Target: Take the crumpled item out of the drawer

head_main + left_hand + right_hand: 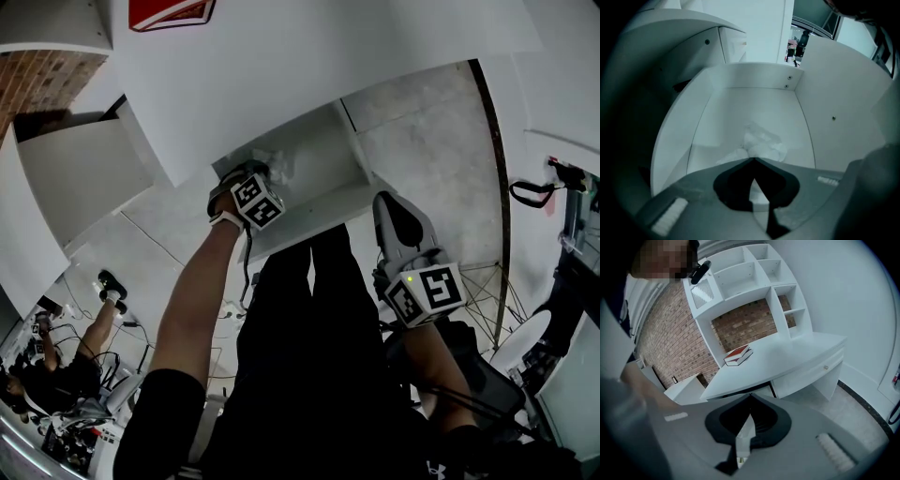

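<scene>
The white drawer (314,214) stands pulled out from under the white desk (281,66). A crumpled white paper item (761,143) lies on the drawer floor, seen in the head view as the crumpled item (278,165) just beyond my left hand. My left gripper (752,160) points steeply down into the drawer (754,75). Its jaws are shut, with the tips pinched on the paper's near edge. The left gripper (251,192) sits at the drawer's left part. My right gripper (398,217) hangs outside the drawer's right side, shut and empty; its tips (750,395) meet.
A red book (738,355) lies on the desk top (787,357), below a white shelf unit (740,277) on a brick wall. The drawer's side walls rise close around the left gripper. My own dark-clothed legs (309,356) stand at the drawer front. Another person sits at lower left (66,375).
</scene>
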### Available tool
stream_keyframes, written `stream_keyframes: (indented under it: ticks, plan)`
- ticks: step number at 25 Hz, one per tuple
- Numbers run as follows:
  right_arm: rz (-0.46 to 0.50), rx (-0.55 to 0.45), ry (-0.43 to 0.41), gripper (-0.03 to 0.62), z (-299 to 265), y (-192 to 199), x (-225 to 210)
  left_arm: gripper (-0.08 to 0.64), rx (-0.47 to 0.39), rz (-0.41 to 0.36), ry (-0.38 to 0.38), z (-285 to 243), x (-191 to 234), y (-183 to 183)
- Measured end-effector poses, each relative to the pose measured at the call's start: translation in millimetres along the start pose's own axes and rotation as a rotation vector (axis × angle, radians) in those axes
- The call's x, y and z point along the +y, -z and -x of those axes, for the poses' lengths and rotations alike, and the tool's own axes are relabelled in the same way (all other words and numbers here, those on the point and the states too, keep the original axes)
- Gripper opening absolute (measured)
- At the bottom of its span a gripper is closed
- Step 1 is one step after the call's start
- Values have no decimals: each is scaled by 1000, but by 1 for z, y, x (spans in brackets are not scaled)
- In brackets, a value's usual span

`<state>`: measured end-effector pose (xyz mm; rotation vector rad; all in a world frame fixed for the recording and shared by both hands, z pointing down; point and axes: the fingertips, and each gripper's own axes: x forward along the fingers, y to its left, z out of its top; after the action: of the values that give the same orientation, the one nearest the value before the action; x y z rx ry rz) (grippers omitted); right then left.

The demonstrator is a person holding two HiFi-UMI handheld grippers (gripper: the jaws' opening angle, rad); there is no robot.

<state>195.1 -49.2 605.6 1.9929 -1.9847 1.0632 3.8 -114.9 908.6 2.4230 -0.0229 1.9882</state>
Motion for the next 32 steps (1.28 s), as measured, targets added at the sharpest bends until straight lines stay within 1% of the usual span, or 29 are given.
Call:
stream_keyframes:
  ticks: [3,7,8,9,11,12,15,18,19,20,23,27,32]
  plan:
    - [0,5,-11,3,-2,1,6,0,-27,15,6,5,-2,-4]
    - [5,7,-29,3,-6,0,13,2,-78,-13,-43,14,3,-11]
    - [5,8,-32,3,-7,0,13,25,-80,-21,-42,13,2,-12]
    - [2,9,-34,3,-8,1,14,118,-71,-26,-32,10,0,-11]
    - [-7,12,-35,3,-9,3,14,164,-35,-28,-15,3,-4,-5]
    - [-12,14,-35,3,-9,4,14,167,-16,-27,-15,0,-4,-1]
    - [-17,18,-33,3,-8,8,11,166,18,-19,-32,-5,-3,2]
    - [-21,21,-30,3,-6,11,7,146,23,-8,-26,-8,-3,1]
    - [-22,22,-29,3,-6,13,6,120,21,-4,-20,-9,-4,1]
    - [-24,23,-28,3,-6,14,5,75,18,0,-15,-9,-4,0]
    - [-26,23,-30,3,-5,15,4,25,11,15,-9,-8,-6,0]
    - [-23,23,-40,3,-4,15,3,14,1,39,-6,-2,-9,-1]
    - [-10,12,-57,3,-2,7,7,12,-57,83,-19,17,-10,-12]
